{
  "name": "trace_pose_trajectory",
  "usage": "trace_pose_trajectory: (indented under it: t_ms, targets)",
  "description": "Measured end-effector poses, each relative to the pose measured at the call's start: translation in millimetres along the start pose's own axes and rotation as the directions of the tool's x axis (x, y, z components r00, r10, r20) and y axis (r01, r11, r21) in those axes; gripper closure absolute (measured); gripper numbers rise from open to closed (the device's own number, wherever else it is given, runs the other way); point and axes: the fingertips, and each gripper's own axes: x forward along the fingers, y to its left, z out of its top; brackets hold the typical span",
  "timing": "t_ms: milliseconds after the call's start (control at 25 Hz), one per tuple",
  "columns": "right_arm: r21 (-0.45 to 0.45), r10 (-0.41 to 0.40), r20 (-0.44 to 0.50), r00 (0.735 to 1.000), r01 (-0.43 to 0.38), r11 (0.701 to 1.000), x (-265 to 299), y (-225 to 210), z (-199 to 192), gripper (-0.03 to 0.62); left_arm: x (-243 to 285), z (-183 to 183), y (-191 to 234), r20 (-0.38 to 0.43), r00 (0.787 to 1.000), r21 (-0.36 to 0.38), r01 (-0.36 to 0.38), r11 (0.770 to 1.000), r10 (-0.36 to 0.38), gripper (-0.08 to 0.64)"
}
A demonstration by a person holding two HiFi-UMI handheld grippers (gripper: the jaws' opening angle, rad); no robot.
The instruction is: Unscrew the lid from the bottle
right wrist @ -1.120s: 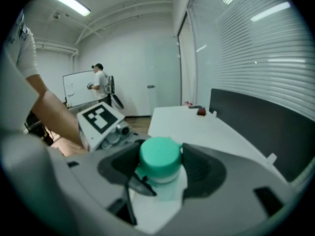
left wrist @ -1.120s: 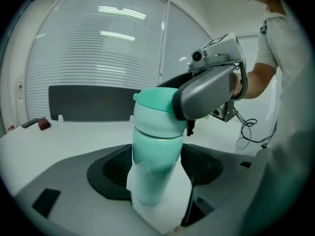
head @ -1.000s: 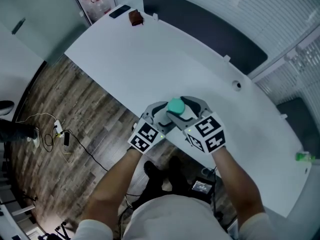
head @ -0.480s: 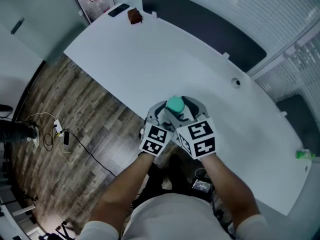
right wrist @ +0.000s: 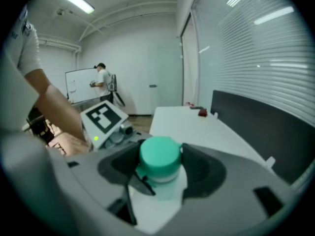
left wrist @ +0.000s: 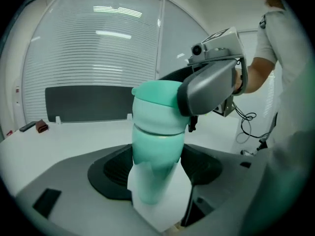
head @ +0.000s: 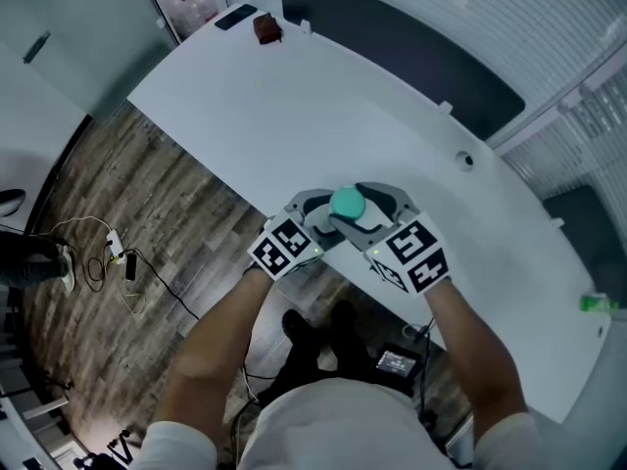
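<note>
Currently, item by item:

- Bottle (left wrist: 155, 154): pale green, upright, lifted off the white table (head: 294, 116) and held at its near edge, close to the person's body.
- Lid (right wrist: 159, 155): same green, round. It looks seated on the neck, with a seam showing beneath it.
- Left gripper (left wrist: 155, 173): jaws clamped on the bottle's body, low down.
- Right gripper (right wrist: 160, 166): jaws closed on the lid from either side, both pads touching it.

Risks, as judged:

- Slipping pads: the lid looks smooth, so a twist may slide the pads round it without turning it.
- Turning body: a loose left grip would let the whole bottle rotate.
- Dropping: nothing supports the bottle from below, so a sudden release of the thread could knock it or the lid floorward.
</note>
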Motion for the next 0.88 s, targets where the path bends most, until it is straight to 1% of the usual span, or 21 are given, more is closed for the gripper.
trace_pose_trajectory:
  t_ms: [80, 120, 160, 200, 280, 320, 400, 440, 520, 560, 600, 680, 760, 880]
  targets:
    - [-0.012, 0.03, -0.004, 1.0, -0.03, 0.999, 0, 0, -1, 0.313, 0, 0, -2, -0.009, 0.999, 0.014, 0.043, 0.999, -0.043, 0.25]
    - [-0.005, 0.036, -0.003, 0.999, -0.036, 0.999, 0, 0, -1, 0.313, 0, 0, -2, -0.013, 0.999, 0.015, 0.051, 0.999, -0.051, 0.25]
    - [0.009, 0.033, 0.002, 0.999, -0.034, 0.999, 0, 0, -1, 0.313, 0, 0, -2, -0.014, 0.999, 0.012, 0.044, 0.999, -0.044, 0.25]
    - [0.026, 0.023, 0.007, 1.0, -0.023, 0.999, 1, -1, -1, 0.313, -1, 0, -1, -0.008, 1.0, 0.003, 0.019, 1.0, -0.019, 0.249]
    - [0.062, -0.015, 0.016, 1.0, 0.014, 0.998, 2, -1, 0, 0.313, -7, 0, 2, 0.027, 0.996, -0.035, -0.079, 0.996, 0.08, 0.25]
    - [0.078, -0.036, 0.019, 0.999, 0.035, 0.996, 3, -2, 0, 0.313, -10, 0, 4, 0.048, 0.988, -0.062, -0.142, 0.988, 0.145, 0.25]
    - [0.107, -0.078, 0.025, 0.997, 0.075, 0.991, 2, -4, 0, 0.313, -12, -4, 5, 0.068, 0.963, -0.116, -0.253, 0.961, 0.261, 0.25]
    - [0.12, -0.099, 0.029, 0.995, 0.095, 0.988, 1, -4, 0, 0.313, -11, -6, 4, 0.068, 0.95, -0.138, -0.294, 0.946, 0.305, 0.25]
    - [0.144, -0.137, 0.036, 0.99, 0.131, 0.981, -1, -4, 0, 0.313, -10, -7, 4, 0.062, 0.927, -0.172, -0.356, 0.919, 0.371, 0.25]
    - [0.153, -0.155, 0.038, 0.987, 0.148, 0.977, -1, -4, 0, 0.313, -9, -7, 5, 0.059, 0.918, -0.179, -0.377, 0.909, 0.393, 0.25]
    - [0.16, -0.171, 0.039, 0.985, 0.162, 0.974, -1, -4, 0, 0.313, -9, -5, 6, 0.058, 0.912, -0.18, -0.391, 0.903, 0.406, 0.25]
    - [0.161, -0.187, 0.039, 0.982, 0.179, 0.971, 0, -4, 0, 0.313, -8, -2, 8, 0.055, 0.91, -0.173, -0.397, 0.901, 0.411, 0.25]
    - [0.151, -0.179, 0.043, 0.983, 0.171, 0.974, 1, -3, 1, 0.313, -8, -2, 8, 0.054, 0.917, -0.162, -0.383, 0.909, 0.396, 0.25]
    - [0.124, -0.15, 0.043, 0.988, 0.144, 0.982, 0, -2, 1, 0.313, -7, -2, 7, 0.055, 0.935, -0.149, -0.339, 0.929, 0.35, 0.252]
